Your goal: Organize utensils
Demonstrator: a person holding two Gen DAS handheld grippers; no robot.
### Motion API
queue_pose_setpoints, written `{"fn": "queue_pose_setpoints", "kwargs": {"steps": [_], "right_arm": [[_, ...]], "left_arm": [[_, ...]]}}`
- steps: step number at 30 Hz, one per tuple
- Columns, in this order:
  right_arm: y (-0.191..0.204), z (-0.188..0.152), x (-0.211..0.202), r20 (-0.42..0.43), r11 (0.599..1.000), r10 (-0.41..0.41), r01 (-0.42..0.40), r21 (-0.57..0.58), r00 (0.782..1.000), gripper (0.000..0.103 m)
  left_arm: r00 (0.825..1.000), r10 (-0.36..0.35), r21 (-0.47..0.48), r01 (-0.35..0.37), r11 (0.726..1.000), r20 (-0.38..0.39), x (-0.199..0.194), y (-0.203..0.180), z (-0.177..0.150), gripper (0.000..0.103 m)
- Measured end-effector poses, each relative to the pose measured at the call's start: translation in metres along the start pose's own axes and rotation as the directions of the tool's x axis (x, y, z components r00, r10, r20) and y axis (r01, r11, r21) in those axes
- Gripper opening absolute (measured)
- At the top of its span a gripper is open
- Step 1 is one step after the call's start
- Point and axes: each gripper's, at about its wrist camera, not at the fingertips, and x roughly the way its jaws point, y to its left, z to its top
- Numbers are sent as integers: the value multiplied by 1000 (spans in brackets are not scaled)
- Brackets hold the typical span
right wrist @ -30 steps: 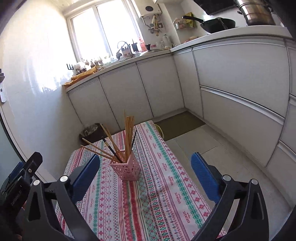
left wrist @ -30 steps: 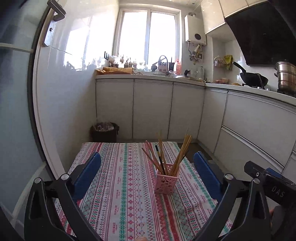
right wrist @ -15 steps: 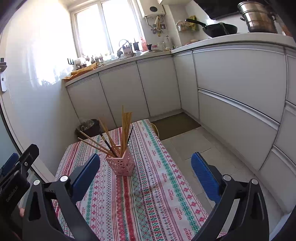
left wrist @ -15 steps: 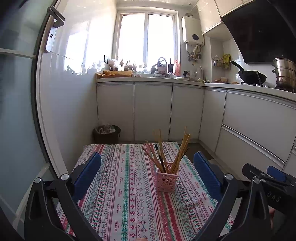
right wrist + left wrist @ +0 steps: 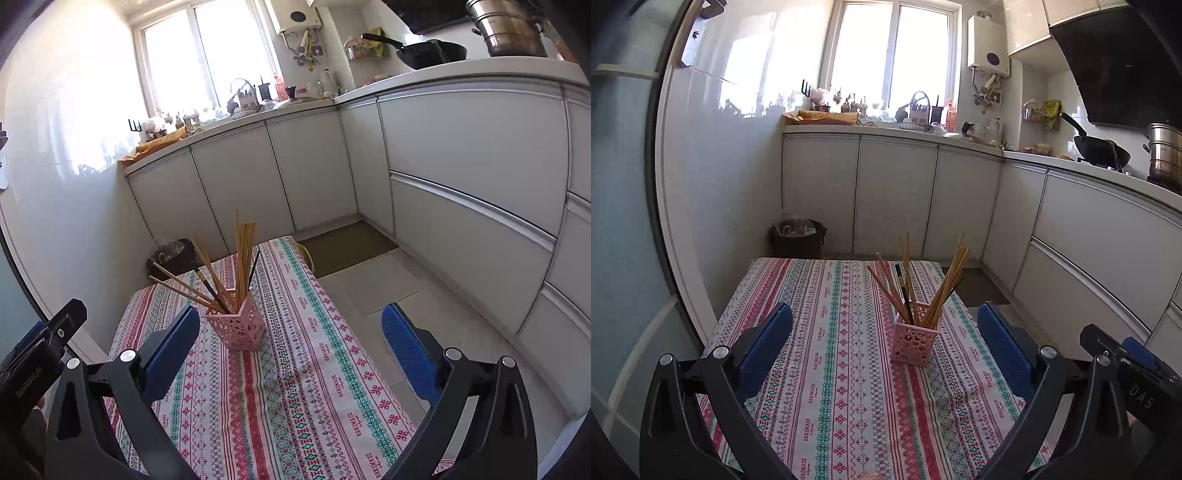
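Observation:
A pink lattice holder (image 5: 911,344) (image 5: 236,326) stands upright on the patterned tablecloth (image 5: 827,369) (image 5: 295,369), a little right of the table's middle. Several wooden chopsticks (image 5: 923,288) (image 5: 242,258) and a dark one lean out of it in two fans. My left gripper (image 5: 884,347) hovers open above the near part of the table, its blue pads wide apart with nothing between them. My right gripper (image 5: 291,347) is open too and empty, held over the table's right side, the holder just beyond its left pad (image 5: 171,347).
White kitchen cabinets (image 5: 897,199) run along the back and right. A dark waste bin (image 5: 798,238) sits on the floor behind the table. The tiled floor (image 5: 388,288) lies to the table's right. A wok (image 5: 1100,147) and steel pot rest on the counter.
Both grippers have drawn back and risen slightly from the holder, so it looks a bit farther off. The holder and chopsticks have not moved. Both grippers stayed open.

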Motion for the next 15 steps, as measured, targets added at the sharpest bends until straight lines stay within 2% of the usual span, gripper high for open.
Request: {"fn": "queue_pose_setpoints", "kwargs": {"steps": [15], "right_arm": [[-18, 4, -3, 30, 999, -40, 39, 38, 999, 96]], "left_arm": [[999, -29, -15, 28, 999, -23, 6, -16, 3, 96]]}}
